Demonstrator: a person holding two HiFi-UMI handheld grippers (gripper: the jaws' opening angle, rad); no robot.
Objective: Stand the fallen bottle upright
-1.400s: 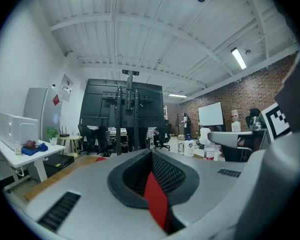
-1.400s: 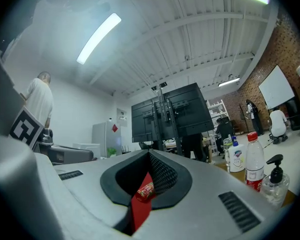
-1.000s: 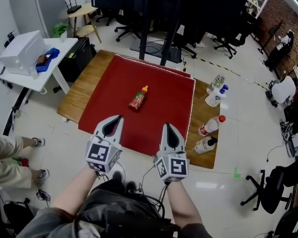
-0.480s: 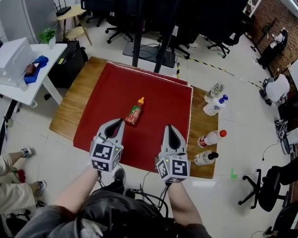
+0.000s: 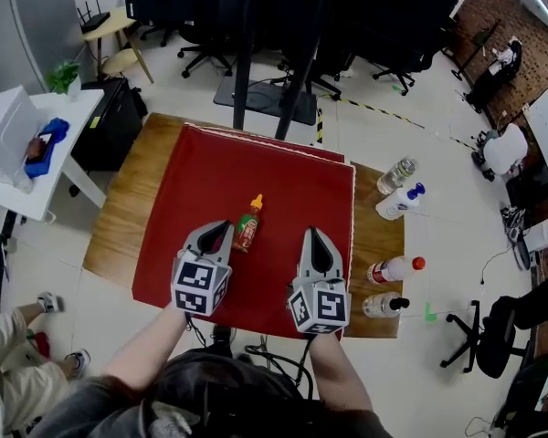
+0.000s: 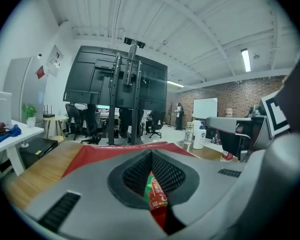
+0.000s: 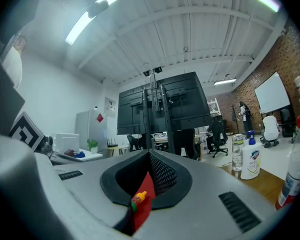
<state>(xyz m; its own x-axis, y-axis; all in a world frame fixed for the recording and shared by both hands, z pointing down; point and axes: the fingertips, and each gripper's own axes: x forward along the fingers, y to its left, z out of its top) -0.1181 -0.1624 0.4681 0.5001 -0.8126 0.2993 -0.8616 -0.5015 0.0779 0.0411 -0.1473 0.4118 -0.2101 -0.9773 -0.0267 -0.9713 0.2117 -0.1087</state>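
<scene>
Both grippers have come forward onto the near edge of the one red mat [image 5: 283,176] since a second ago, nearing the single fallen bottle [image 5: 247,229]. Left gripper [image 5: 222,227], a smooth grey shell with black ribbed pads, has its jaws together and empty, tips just beside that small bottle, which lies on its side mid-mat with a red-green label and orange cone cap. Right gripper [image 5: 312,234] matches, jaws likewise together. Four other bottles [image 5: 395,268] line the wooden table [image 5: 119,226] at its right edge

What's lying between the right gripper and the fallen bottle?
Nothing but bare red cloth. The head view shows that stretch empty between the right gripper and the fallen bottle.
</scene>
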